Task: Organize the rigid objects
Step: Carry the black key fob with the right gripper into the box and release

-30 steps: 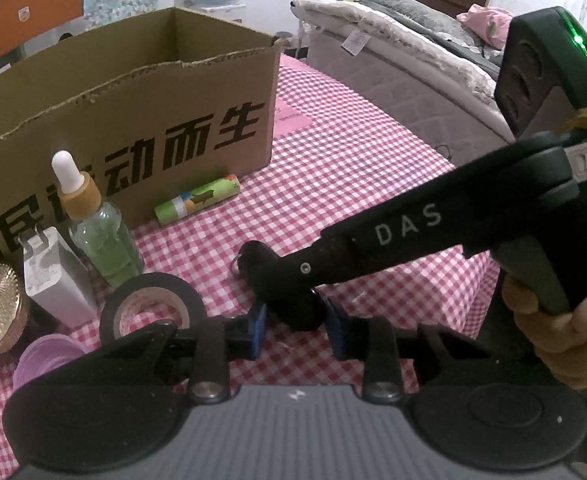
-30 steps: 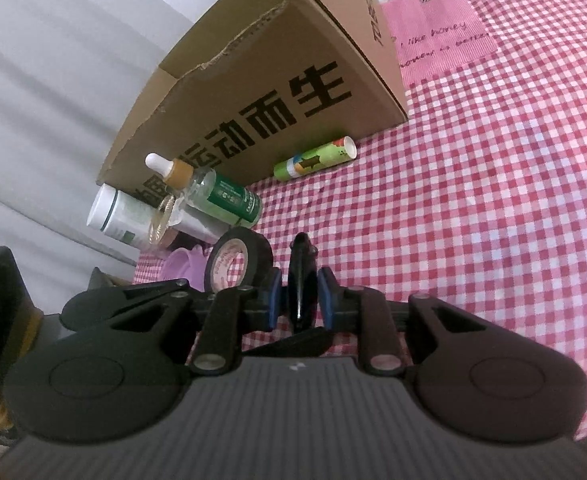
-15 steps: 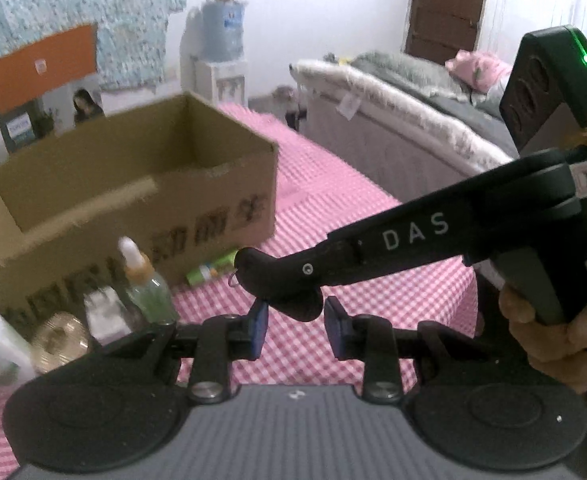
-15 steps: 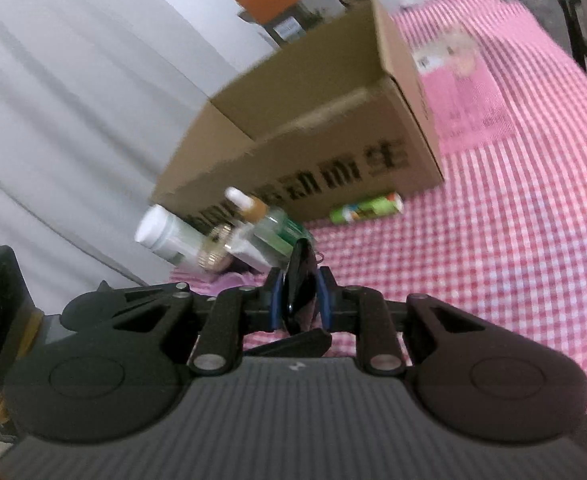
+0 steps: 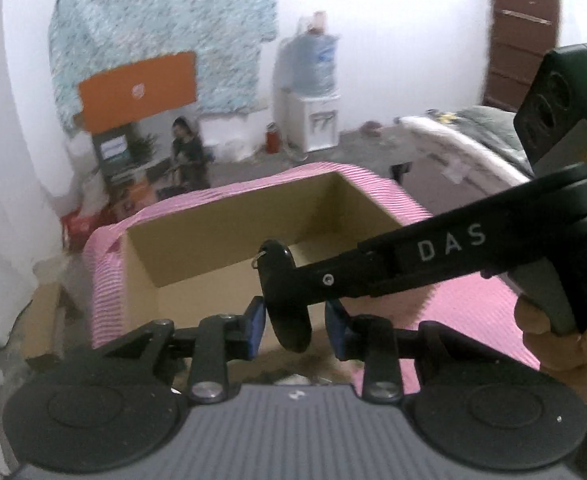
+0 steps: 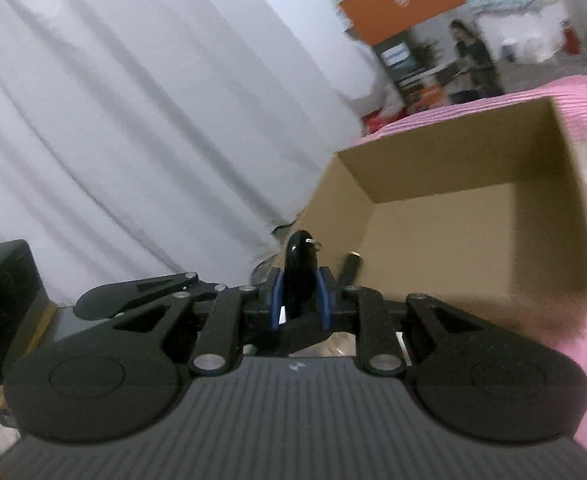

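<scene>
The black key fob [image 6: 300, 276], a smooth, glossy, rounded oblong with a small metal ring at its far tip, sits clenched between my right jaws, whose blue pads press its two flat sides. Its long axis runs forward along my fingers and tilts upward, ring end leading. In the left wrist view the same fob [image 5: 283, 300] hangs in front of my left gripper [image 5: 293, 328], between its blue pads but touching neither; those jaws stand released and hold nothing.

What matters next, I judge, is where the fob lies against the cardboard box [image 6: 473, 208]: the open top is ahead and below, to the right of my right gripper [image 6: 299, 300] in its own view, with the near wall just under the fob. The right hand is the nearer one and already carries the piece, so it only has to go forward over the rim before letting go.

The box is plain matte brown cardboard, straight-walled, its inside bare where I can see it. It stands on a surface under pink checked cloth [image 5: 473, 300], blurred here.
</scene>
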`<state>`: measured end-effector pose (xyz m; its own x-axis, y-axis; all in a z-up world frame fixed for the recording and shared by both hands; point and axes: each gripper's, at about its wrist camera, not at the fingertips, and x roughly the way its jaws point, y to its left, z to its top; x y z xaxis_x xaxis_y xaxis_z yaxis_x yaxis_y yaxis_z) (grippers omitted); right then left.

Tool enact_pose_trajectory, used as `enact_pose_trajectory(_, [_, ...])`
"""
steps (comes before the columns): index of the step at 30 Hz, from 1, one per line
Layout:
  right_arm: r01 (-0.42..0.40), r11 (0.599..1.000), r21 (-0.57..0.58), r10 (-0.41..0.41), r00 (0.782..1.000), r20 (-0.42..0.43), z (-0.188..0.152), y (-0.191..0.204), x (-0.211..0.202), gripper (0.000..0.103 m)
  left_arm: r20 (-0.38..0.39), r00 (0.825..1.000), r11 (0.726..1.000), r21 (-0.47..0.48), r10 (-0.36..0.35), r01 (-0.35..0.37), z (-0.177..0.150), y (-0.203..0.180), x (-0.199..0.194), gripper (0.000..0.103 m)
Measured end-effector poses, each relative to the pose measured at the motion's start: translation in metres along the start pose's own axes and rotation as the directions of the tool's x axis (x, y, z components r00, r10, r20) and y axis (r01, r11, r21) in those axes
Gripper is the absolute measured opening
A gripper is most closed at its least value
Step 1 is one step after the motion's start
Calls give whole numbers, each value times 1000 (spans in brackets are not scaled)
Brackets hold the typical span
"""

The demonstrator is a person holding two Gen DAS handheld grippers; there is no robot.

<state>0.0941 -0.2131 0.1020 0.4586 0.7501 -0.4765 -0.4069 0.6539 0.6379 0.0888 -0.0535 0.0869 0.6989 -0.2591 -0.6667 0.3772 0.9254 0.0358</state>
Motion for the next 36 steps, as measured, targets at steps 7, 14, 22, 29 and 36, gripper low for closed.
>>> enact_pose_trajectory(7, [2,992,122,18,988,-156,61,-33,98,17,-162,987,996,-91,-3,-12,25,69,69,33])
enact_pose_trajectory(14, [62,975,213,0,959,-282,86,-67,180,16,-294,955,993,-95,37,-67,30,103,133,33])
enact_pose_trajectory(22, [107,963,247,-20,943,-333,91,-90,226,16,-329,939,994,-13,101,-111,34,102,150,37])
enact_pose_trajectory(29, [107,961,256,-20,947,-320,94,-89,220,17,-298,951,995,-33,80,-94,38,101,142,47])
enact_pose_trajectory(36, [86,972,219,-33,971,-235,95,-79,169,18,-209,977,997,-44,46,-56,41,86,97,67])
